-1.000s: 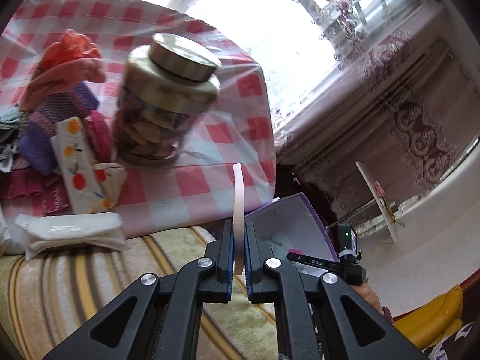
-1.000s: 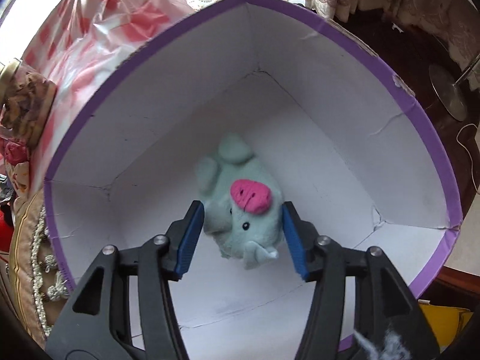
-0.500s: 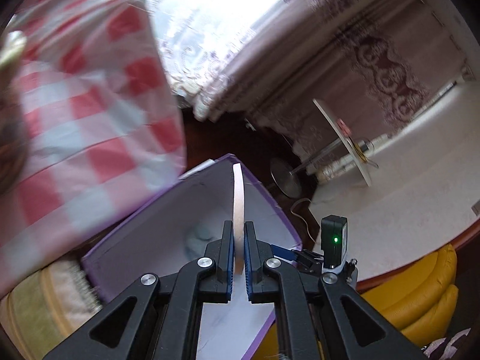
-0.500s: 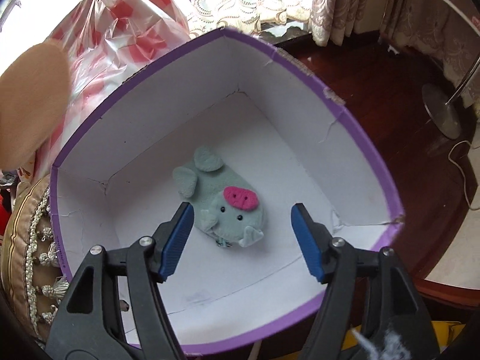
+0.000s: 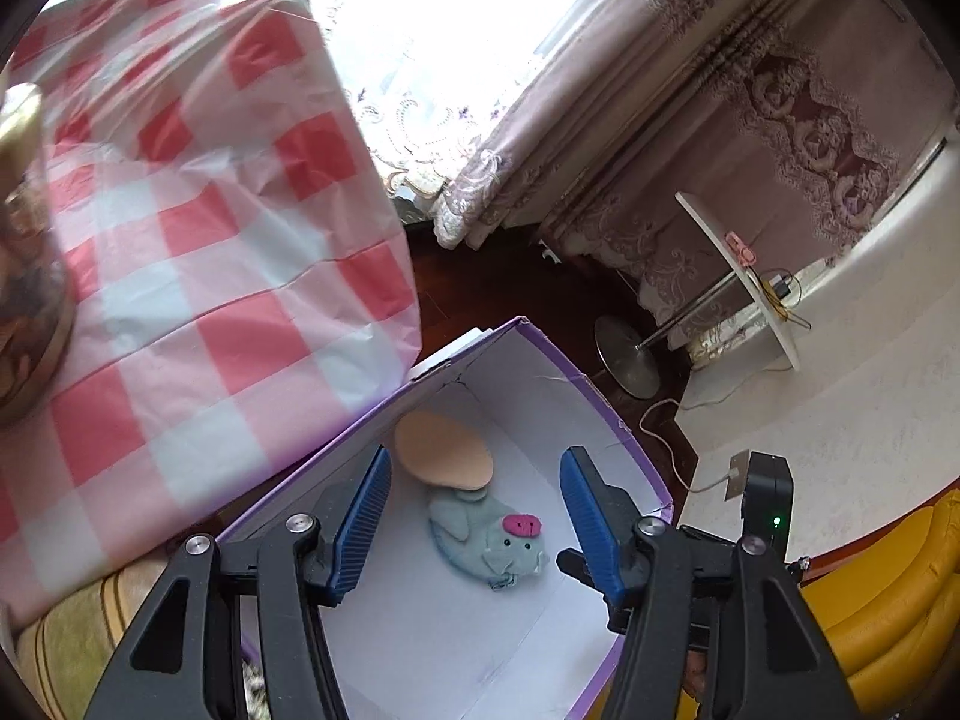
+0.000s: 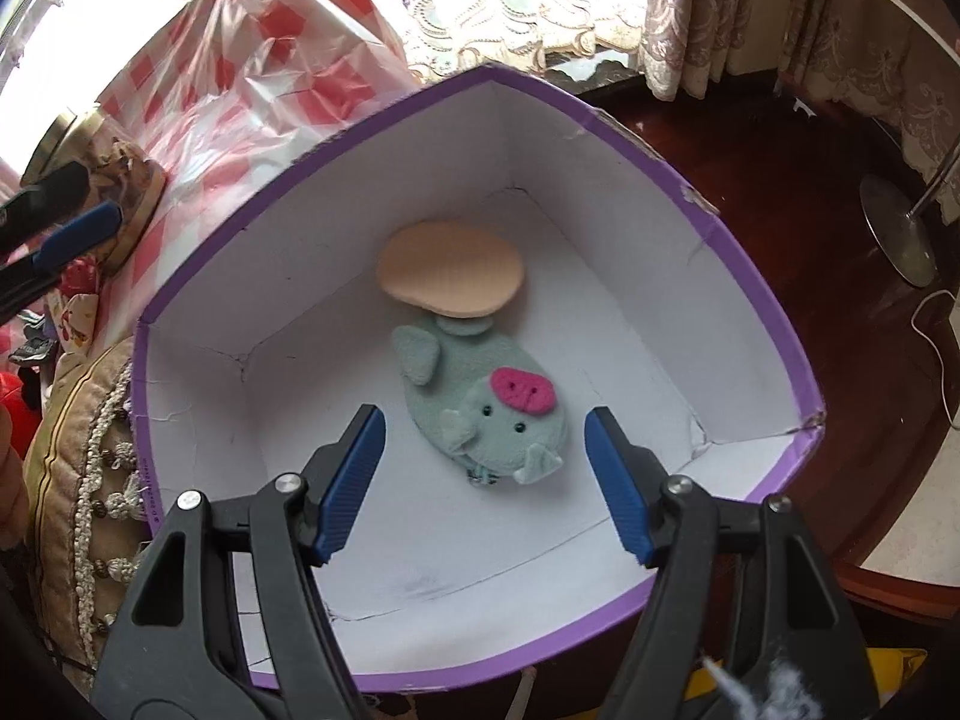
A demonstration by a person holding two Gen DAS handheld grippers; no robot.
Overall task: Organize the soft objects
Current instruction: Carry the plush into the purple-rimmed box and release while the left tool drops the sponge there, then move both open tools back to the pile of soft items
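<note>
A purple-rimmed white box (image 6: 654,144) (image 5: 588,384) sits on the floor beside the table. Inside lie a teal plush pig (image 6: 486,402) (image 5: 486,540) with a pink snout and a flat beige oval pad (image 6: 450,276) (image 5: 444,450) resting against the pig's back end. My left gripper (image 5: 474,516) is open and empty above the box. My right gripper (image 6: 486,474) is open and empty above the box, over the pig. The left gripper's blue fingers (image 6: 72,234) show at the left edge of the right wrist view.
A table with a red-and-white checked cloth (image 5: 198,252) (image 6: 270,60) stands left of the box. A jar with a gold lid (image 6: 108,180) (image 5: 24,276) stands on it. A fringed cushion (image 6: 78,450), a lamp base (image 6: 894,228) on dark floor and a yellow object (image 5: 888,612) are nearby.
My left gripper swung from the table over the box, opened and let go of the beige pad, which now lies in the box. My right gripper released the pig and rose.
</note>
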